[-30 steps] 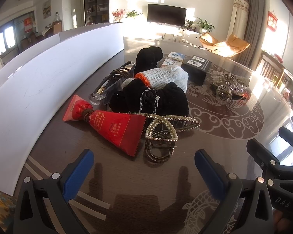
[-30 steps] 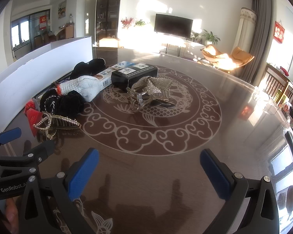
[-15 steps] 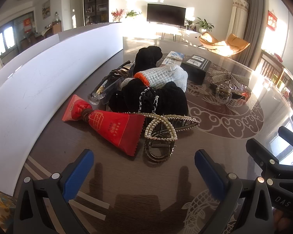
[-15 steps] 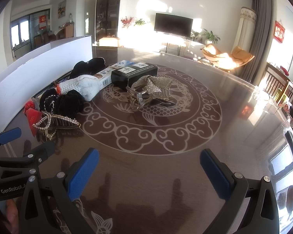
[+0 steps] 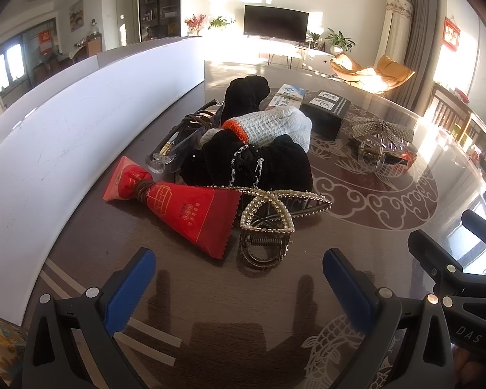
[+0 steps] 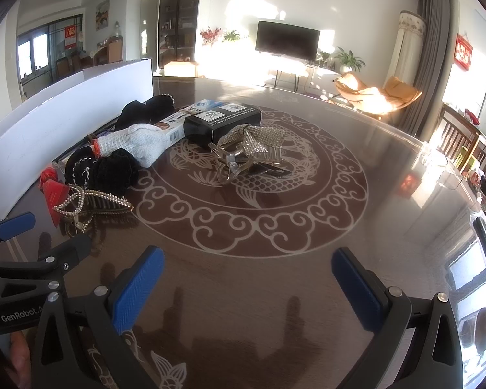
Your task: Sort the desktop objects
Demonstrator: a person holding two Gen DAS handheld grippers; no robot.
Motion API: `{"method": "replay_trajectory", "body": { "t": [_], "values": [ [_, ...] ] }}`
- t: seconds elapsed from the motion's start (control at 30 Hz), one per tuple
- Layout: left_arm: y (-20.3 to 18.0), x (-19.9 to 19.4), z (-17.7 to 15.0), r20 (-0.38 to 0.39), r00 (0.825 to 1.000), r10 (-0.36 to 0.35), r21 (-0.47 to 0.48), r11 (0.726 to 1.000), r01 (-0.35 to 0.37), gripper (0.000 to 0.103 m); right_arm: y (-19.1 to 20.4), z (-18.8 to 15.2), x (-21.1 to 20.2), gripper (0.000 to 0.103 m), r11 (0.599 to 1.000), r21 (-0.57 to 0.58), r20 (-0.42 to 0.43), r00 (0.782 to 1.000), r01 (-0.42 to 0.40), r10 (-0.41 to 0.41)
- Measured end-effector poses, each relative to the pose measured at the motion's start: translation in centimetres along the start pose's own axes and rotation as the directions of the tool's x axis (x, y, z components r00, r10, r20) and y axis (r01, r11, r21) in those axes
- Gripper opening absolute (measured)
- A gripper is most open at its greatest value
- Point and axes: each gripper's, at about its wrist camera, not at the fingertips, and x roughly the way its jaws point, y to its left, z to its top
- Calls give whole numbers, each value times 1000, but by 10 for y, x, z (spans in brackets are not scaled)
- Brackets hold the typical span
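Pearl-edged metal hair claw (image 5: 269, 223)

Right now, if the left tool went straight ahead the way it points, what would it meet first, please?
Most likely the pearl-edged hair claw, lying on the table straight ahead of the open left tool. The red packet sits just left of that line. Depth is hard to judge through the fisheye.

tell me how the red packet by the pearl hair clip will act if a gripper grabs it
The red packet looks like thin foil tied off with a band near one end, so it would probably crumple and flop rather than stay stiff. It seems light. Its edge sits against the pearl hair clip, so dragging it may nudge that clip.
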Motion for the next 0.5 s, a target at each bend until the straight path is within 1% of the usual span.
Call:
{"method": "replay_trajectory", "body": {
  "t": [0.5],
  "values": [
    [1, 2, 0, -2, 1000, -1, -2, 1000, 1, 103, 0, 0, 3, 103, 1000, 3, -22, 1000, -2, 2]
  ]
}}
